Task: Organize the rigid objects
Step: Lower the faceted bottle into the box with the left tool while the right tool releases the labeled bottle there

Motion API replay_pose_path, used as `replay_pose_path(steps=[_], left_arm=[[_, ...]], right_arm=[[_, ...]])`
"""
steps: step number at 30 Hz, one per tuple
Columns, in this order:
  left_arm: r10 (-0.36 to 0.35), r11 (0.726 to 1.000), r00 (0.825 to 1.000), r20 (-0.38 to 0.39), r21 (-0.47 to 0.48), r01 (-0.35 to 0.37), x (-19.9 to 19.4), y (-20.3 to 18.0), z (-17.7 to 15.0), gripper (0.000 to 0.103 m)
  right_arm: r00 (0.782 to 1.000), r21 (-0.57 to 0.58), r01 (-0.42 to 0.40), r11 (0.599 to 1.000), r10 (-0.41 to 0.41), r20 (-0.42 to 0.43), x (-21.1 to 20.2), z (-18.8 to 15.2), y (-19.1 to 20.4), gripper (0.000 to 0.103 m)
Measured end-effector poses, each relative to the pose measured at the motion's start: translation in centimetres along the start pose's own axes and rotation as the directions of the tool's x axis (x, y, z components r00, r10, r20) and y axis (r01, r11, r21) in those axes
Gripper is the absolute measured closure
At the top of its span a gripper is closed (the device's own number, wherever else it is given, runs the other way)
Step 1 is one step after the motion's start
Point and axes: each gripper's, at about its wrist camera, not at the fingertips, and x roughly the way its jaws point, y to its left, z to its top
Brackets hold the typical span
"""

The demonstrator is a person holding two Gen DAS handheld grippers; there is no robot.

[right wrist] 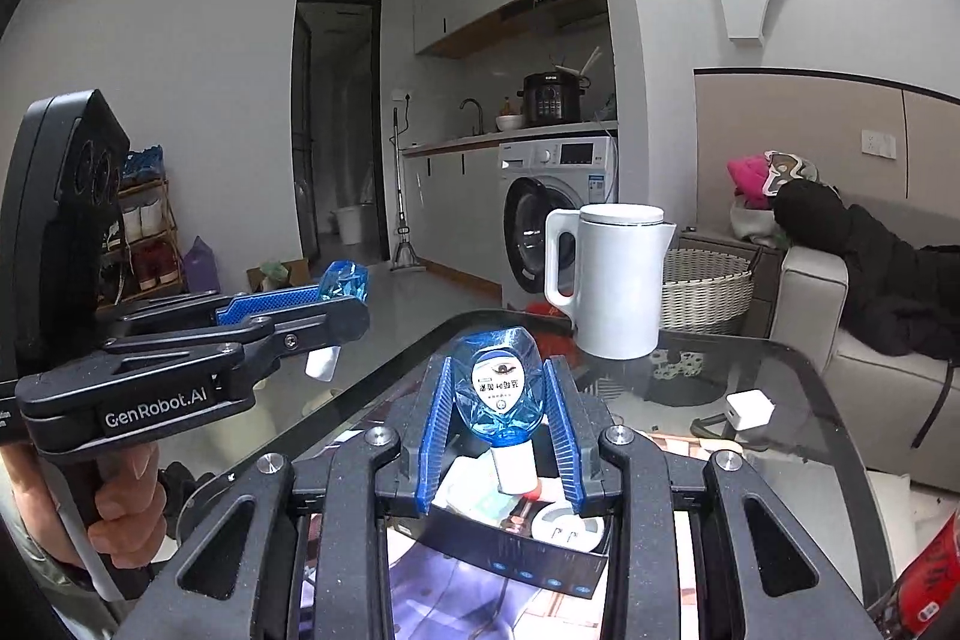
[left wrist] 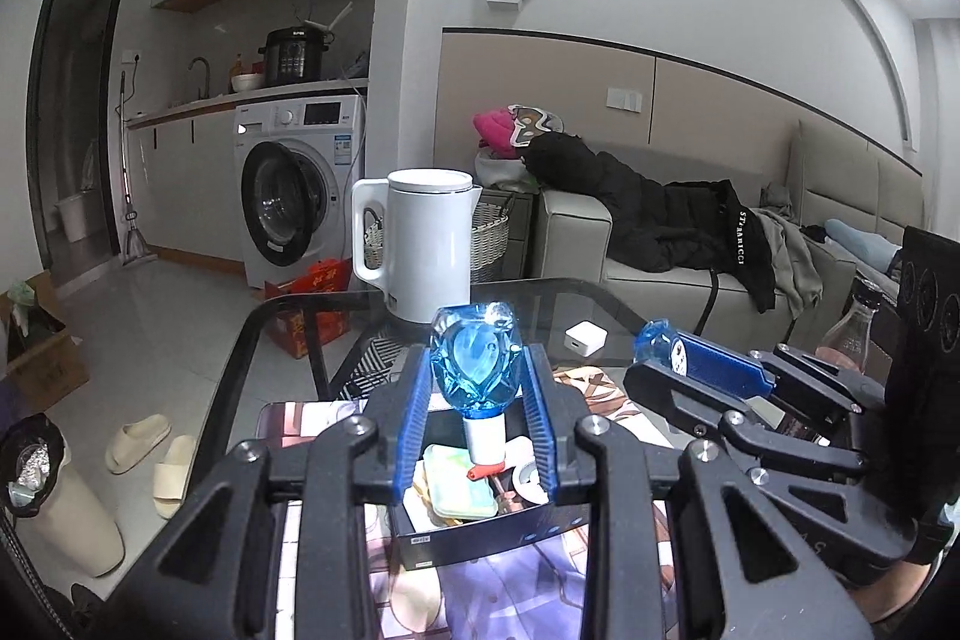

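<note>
At centre frame in each wrist view, a claw grasps a faceted blue glass bottle: the left claw [left wrist: 480, 370] holds one bottle [left wrist: 477, 364], the right claw [right wrist: 501, 394] a labelled one [right wrist: 501, 388], both above the dark glass table [left wrist: 540, 298] and the black open box [left wrist: 480, 532] of small items.

Left gripper [left wrist: 477, 376]: blue ribbed pads closed on a blue bottle [left wrist: 476, 361], pinched at its sides, white neck hanging below. Tilted slightly below level.

Right gripper [right wrist: 501, 391]: pads clamped on a second blue bottle [right wrist: 500, 388], label facing the camera, white neck down. Same slight downward tilt.

Both held side by side, near each other; each shows in the other's view, with its bottle's tip poking past the pads.

Left hand [right wrist: 123, 508]: fingers wrapped round the black handle; a sleeve edge below.
</note>
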Motion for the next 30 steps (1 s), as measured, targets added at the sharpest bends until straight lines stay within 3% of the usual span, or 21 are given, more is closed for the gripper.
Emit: replay_pose_path(steps=[18,30], left_arm=[[-0.008,0.996,1.0,-0.022,-0.087,0.006,7.3,1.2,1.0,0.074],[0.001,0.995,0.999,-0.042,-0.096,-0.005,7.9,1.0,1.0,0.074]], right_arm=[[0.996,0.019,0.086,0.996,-0.086,0.003,5.2,1.5,-2.3,0.072],[0.996,0.02,0.084,0.996,-0.083,-0.033,6.6,1.5,-3.2,0.072]])
